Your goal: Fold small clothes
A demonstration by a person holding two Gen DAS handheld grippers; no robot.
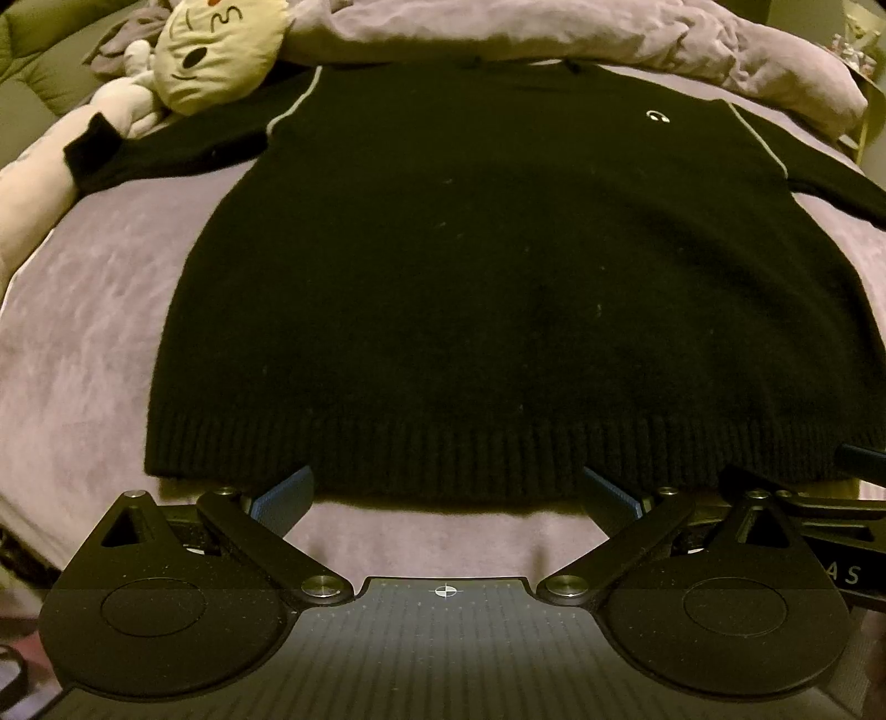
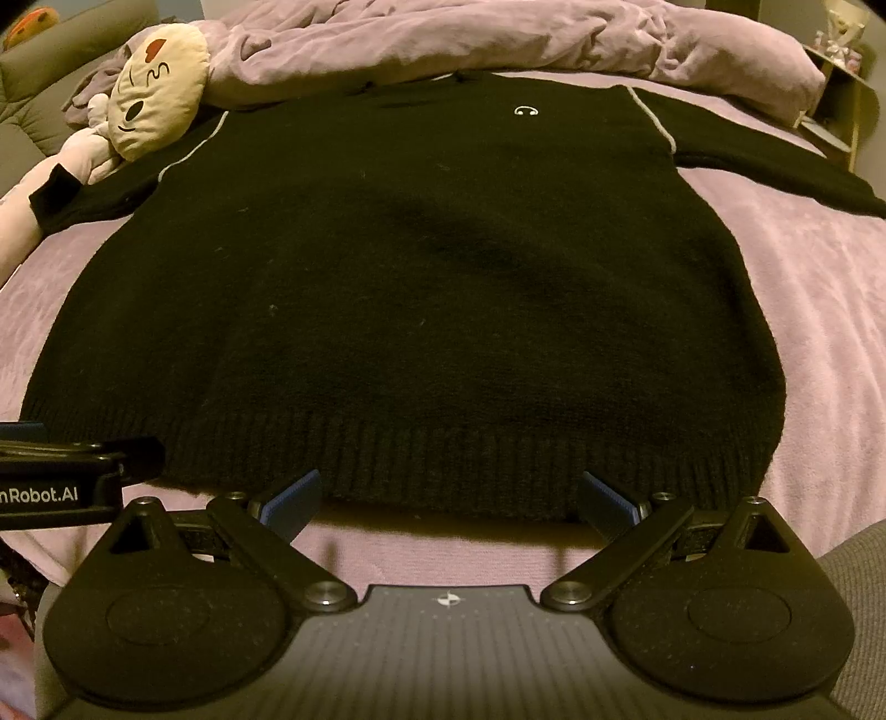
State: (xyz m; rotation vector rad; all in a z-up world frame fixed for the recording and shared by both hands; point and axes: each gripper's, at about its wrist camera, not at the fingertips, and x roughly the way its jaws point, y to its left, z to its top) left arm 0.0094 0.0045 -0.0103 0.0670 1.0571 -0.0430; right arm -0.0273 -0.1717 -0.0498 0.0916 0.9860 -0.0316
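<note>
A: Where it lies flat on the bed [image 1: 83,332], is the black knit sweater [image 1: 470,277] front side up?

B: Yes. A small white emblem [image 1: 658,116] shows on the chest, pale piping runs along both shoulder seams, and the sleeves spread out to either side. The ribbed hem [image 1: 443,448] is the nearest edge.

A: And the grippers?

B: The left gripper [image 1: 446,490] has its blue-padded fingers [image 1: 282,498] spread wide, both tips at the hem, holding nothing. The right gripper [image 2: 449,495] is the same, fingers [image 2: 606,498] well apart at the hem, further toward the sweater's right side. Whether the pads touch the knit, I cannot tell.

A: What else is on the bed?

B: A cream cat-face plush [image 1: 219,52] by the left sleeve's shoulder, and a rumpled lilac duvet [image 1: 554,33] beyond the collar. The bed cover is lilac too.
</note>
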